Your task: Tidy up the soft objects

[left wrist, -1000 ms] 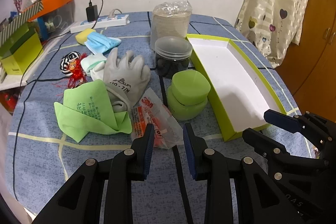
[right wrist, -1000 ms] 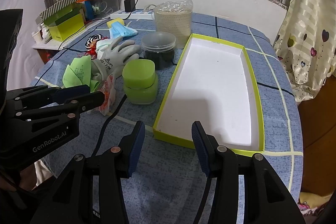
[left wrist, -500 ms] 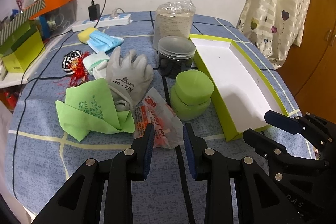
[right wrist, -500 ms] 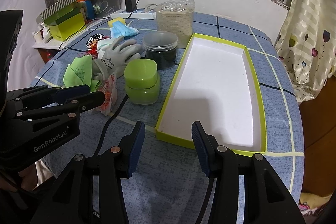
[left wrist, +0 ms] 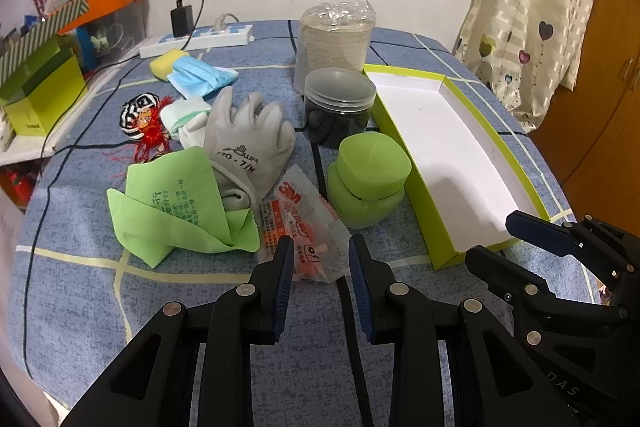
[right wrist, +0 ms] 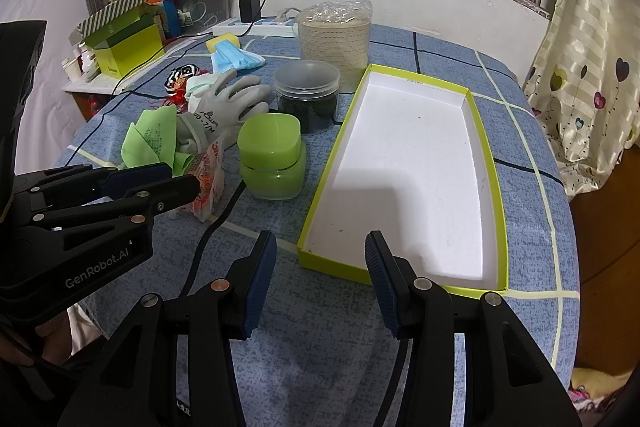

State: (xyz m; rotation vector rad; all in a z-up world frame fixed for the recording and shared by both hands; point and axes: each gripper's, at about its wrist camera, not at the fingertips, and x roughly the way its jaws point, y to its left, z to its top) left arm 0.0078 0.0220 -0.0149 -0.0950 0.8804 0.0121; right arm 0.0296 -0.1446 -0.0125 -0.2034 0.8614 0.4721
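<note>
Glove (left wrist: 248,139), grey, flat, palm-down.

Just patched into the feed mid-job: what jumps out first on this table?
The long lime-edged tray on the right, white inside and holding nothing, draws the eye first. Left of it sits a jumble of soft things: a grey work glove overlapping a green cloth, with a 3M earplug packet nearest the left tool. Both tools hang open above the blue checked tablecloth, the right tool at the tray's near end.

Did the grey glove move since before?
No. The glove still lies beside the black jar, half on the green cloth, as earlier.
</note>
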